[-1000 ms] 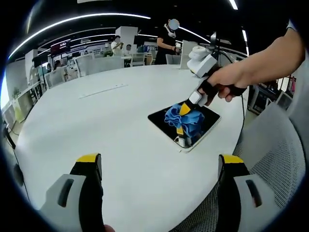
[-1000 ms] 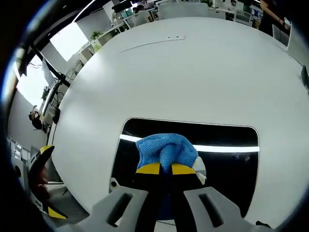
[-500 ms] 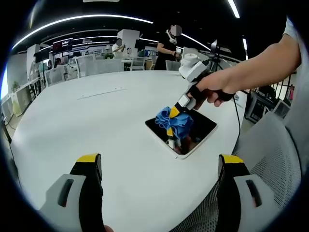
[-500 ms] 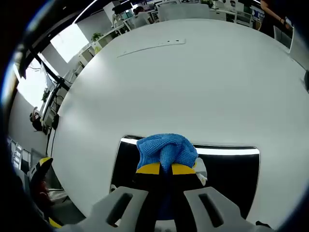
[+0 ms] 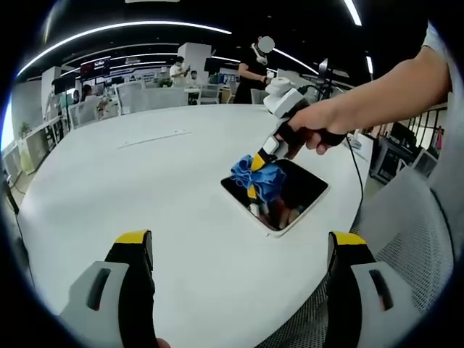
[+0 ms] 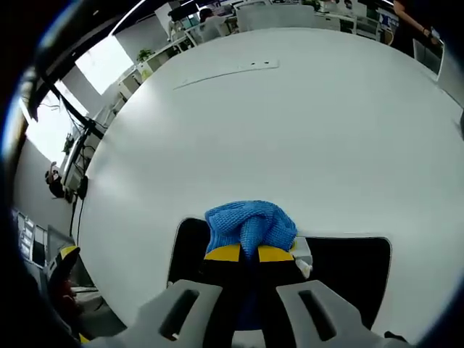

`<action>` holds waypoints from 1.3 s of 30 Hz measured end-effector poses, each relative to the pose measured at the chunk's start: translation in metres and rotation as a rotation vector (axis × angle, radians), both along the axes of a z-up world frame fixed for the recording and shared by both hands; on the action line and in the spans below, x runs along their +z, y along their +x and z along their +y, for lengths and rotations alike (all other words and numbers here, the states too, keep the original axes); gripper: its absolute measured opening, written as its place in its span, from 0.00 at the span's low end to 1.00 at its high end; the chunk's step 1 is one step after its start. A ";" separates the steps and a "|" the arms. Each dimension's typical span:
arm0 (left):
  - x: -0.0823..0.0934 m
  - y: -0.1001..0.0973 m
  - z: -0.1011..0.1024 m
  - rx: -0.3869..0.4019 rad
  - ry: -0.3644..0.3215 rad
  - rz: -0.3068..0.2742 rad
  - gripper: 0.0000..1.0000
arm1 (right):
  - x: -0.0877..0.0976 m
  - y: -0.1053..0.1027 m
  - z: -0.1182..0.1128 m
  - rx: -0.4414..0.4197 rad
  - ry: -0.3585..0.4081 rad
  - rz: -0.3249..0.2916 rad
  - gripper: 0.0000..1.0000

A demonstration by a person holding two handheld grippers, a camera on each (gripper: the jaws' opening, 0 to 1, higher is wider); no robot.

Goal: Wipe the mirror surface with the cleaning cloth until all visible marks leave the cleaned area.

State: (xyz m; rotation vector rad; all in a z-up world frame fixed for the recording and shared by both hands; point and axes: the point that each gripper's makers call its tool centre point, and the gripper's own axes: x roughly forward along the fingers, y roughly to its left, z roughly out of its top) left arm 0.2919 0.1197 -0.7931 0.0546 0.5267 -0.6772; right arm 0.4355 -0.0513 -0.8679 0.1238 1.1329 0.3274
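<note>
A dark rectangular mirror (image 5: 290, 196) with a white rim lies flat on the round white table (image 5: 145, 188). My right gripper (image 5: 255, 161), held in a person's hand, is shut on a bunched blue cleaning cloth (image 5: 255, 172) and presses it on the mirror's far-left part. In the right gripper view the blue cloth (image 6: 250, 223) sits pinched between the yellow-tipped jaws of the right gripper (image 6: 250, 253), over the far edge of the mirror (image 6: 348, 261). My left gripper (image 5: 235, 246) stands open near the table's front edge, with nothing between its jaws.
A mesh chair back (image 5: 406, 239) stands at the right of the table. A thin strip (image 5: 156, 136) lies on the table's far side. People (image 5: 255, 64) and desks stand in the room beyond. The left gripper's yellow tip (image 6: 64, 254) shows at the far left.
The right gripper has slid the cloth across the mirror toward its far edge. In the right gripper view less mirror shows ahead of the cloth. The left gripper has stayed open.
</note>
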 end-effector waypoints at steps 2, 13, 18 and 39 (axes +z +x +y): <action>0.000 0.000 0.000 -0.002 0.002 -0.001 0.99 | -0.001 0.002 0.000 -0.011 0.010 0.003 0.00; -0.001 0.000 0.001 0.003 0.009 0.000 0.99 | -0.003 0.003 0.000 0.008 0.035 0.012 0.01; 0.000 0.000 0.001 0.003 0.013 0.000 0.99 | -0.001 0.001 -0.002 0.008 0.042 0.015 0.01; -0.001 0.000 0.002 0.000 0.022 -0.002 0.99 | 0.000 0.004 -0.049 -0.027 -0.005 -0.005 0.01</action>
